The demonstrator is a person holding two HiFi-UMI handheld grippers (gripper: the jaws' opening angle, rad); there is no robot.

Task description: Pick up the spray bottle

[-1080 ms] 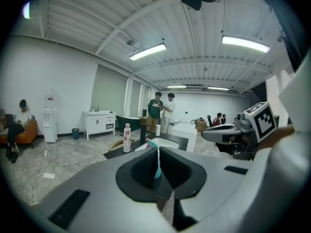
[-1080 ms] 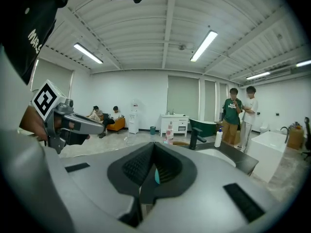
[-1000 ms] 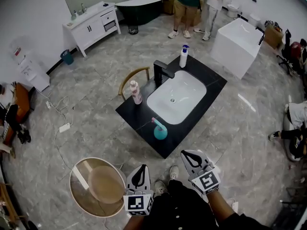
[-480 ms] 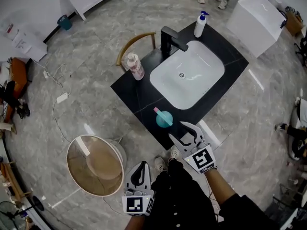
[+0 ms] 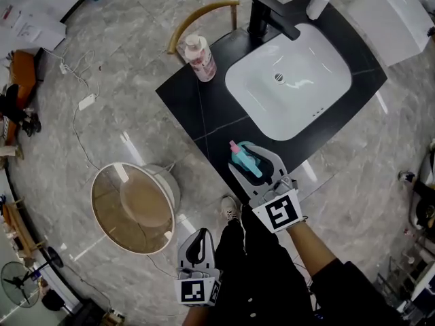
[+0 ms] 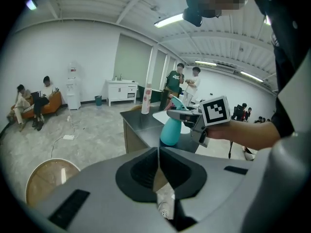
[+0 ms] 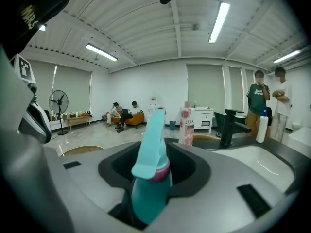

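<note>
The teal plastic spray bottle (image 7: 148, 181), with a pink collar under its long teal trigger head, stands upright between the jaws of the right gripper (image 5: 255, 165), which press on both sides of its rounded body. It sits at the near edge of the black desk (image 5: 197, 107), in front of the white oval basin (image 5: 292, 80). A pink-labelled bottle (image 5: 200, 48) stands well apart at the desk's far corner. The left gripper (image 6: 158, 166) hangs low by the person's body, its jaws together and holding nothing.
</note>
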